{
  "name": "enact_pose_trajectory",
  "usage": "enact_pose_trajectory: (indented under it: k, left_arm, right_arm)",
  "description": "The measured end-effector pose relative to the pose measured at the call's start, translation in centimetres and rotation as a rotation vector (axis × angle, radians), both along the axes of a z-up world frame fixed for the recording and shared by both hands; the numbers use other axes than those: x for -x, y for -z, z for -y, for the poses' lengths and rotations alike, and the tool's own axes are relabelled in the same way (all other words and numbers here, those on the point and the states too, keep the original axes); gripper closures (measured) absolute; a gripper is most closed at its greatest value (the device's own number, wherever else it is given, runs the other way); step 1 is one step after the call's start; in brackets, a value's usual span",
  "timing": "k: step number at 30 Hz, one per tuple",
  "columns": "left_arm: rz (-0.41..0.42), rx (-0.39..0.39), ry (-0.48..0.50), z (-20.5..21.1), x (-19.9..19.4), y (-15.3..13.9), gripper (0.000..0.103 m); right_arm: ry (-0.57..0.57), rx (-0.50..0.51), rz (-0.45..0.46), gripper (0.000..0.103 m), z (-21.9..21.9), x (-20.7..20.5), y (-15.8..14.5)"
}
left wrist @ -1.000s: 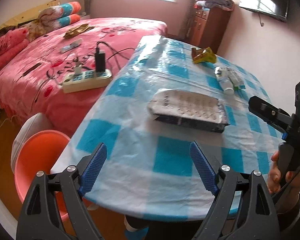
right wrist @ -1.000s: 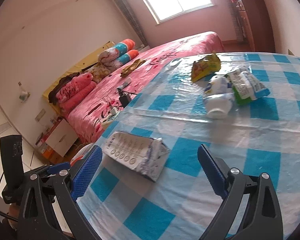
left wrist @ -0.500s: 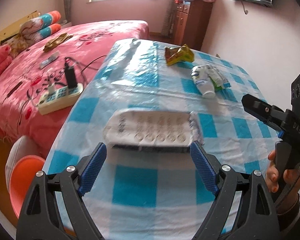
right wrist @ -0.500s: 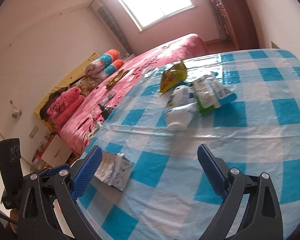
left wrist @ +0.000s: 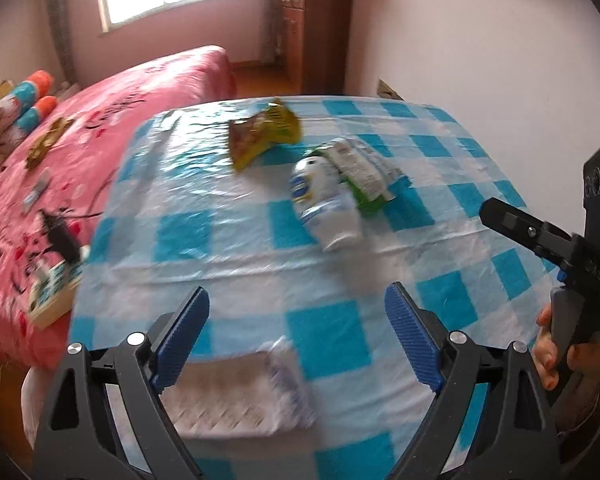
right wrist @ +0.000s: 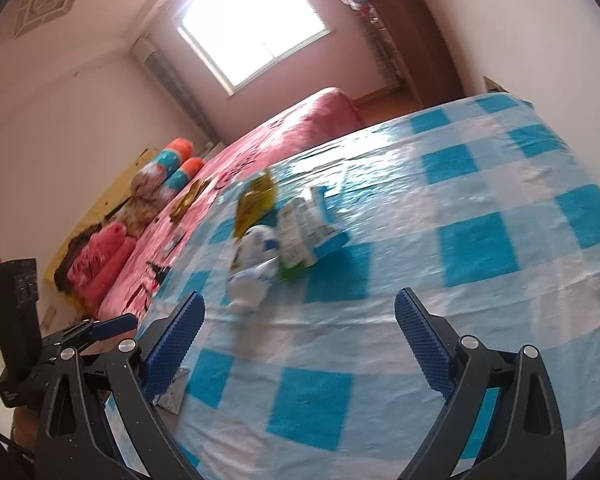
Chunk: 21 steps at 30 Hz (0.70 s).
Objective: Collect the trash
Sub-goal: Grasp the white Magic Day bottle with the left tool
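With both the left gripper (left wrist: 297, 338) and the right gripper (right wrist: 299, 342) spread wide and holding nothing, the flattened white wrapper (left wrist: 236, 394) lies low between the left jaws near the table edge (left wrist: 74, 320), so a clumsy pinch may nudge it off.

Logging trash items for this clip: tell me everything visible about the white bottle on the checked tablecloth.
The white bottle is plastic, squat, with a blue oval label and some blue print. It lies on its side on the blue-and-white tablecloth, wide end toward the camera. A green-and-white packet presses against its right flank. Neither gripper touches it. Motion blur hides finer detail.
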<state>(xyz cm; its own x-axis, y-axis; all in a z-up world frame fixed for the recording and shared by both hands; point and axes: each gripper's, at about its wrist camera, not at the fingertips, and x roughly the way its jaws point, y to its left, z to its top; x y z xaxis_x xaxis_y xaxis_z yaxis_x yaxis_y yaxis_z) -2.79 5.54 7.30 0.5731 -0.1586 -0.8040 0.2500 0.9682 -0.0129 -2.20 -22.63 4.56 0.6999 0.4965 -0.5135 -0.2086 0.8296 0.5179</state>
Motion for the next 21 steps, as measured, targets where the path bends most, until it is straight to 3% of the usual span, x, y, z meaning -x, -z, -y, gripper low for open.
enact_pose_trajectory:
  k: [8, 21]
  left_arm:
    - [-0.094, 0.099, -0.002, 2.6, -5.7, 1.8, 0.013]
    - [-0.144, 0.071, -0.050, 4.0, -10.2, 4.5, 0.013]
  right_arm:
    - [0.030, -0.001, -0.003, 0.008, 2.0, -0.2, 0.2]
    - [0.019, -0.009, -0.012, 0.008, 3.0, -0.6, 0.6]
